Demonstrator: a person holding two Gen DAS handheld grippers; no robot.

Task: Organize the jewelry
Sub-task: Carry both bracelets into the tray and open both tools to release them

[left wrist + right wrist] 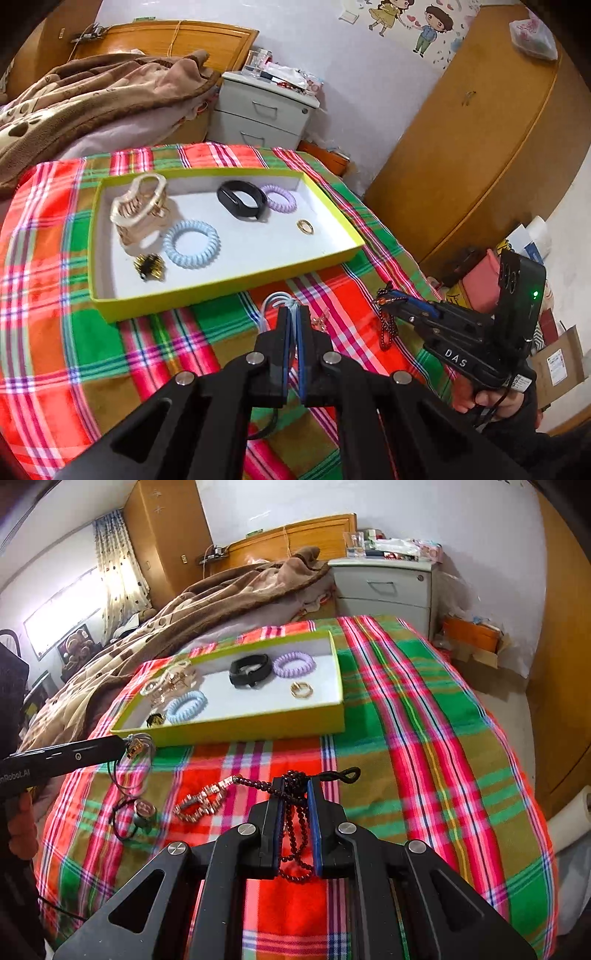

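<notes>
My left gripper (293,308) is shut on a thin silvery cord necklace (273,301) just in front of the yellow-green tray (229,284). In the right wrist view the left gripper (123,746) lifts the cords, and their round pendant (142,810) rests on the cloth. My right gripper (295,786) is shut on a dark red bead strand (295,853) that dangles between its fingers. From the left wrist view, the right gripper (391,299) hangs right of the tray with the beads (386,328) below it. A sparkly link bracelet (201,805) lies loose on the cloth.
The tray holds a beige hair claw (142,210), blue coil tie (191,243), black band (242,199), purple coil tie (279,197), gold ring (306,226) and a small black-gold clip (149,267). A plaid cloth (424,738) covers the surface. Behind are a brown blanket (92,92) and white nightstand (262,110).
</notes>
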